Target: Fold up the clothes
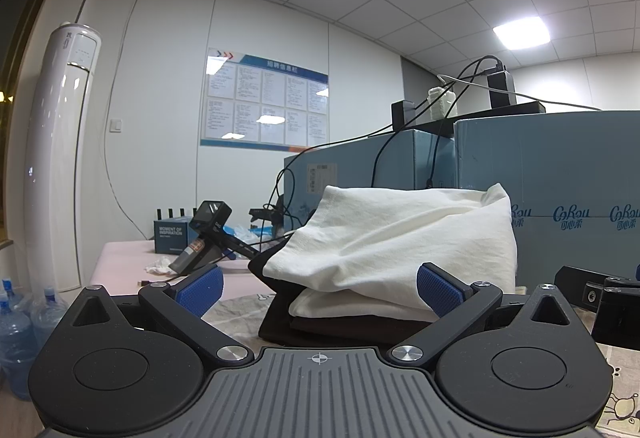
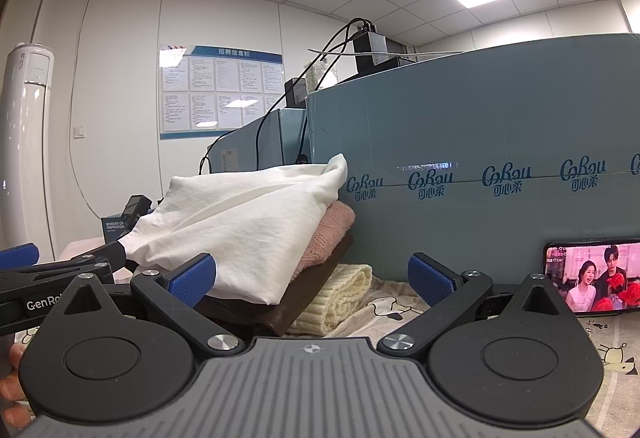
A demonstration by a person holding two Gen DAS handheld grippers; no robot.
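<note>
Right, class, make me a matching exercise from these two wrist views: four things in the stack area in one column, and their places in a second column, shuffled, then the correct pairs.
Column 1
1. white garment
2. pink knit
3. cream knit
4. phone

Column 2
A. on the patterned cloth, beside the foot of the pile
B. propped against the blue box at the right, screen lit
C. top of the pile
D. directly under the top layer

Pairs: 1-C, 2-D, 3-A, 4-B

Both the left gripper and the right gripper are open, holding nothing.
</note>
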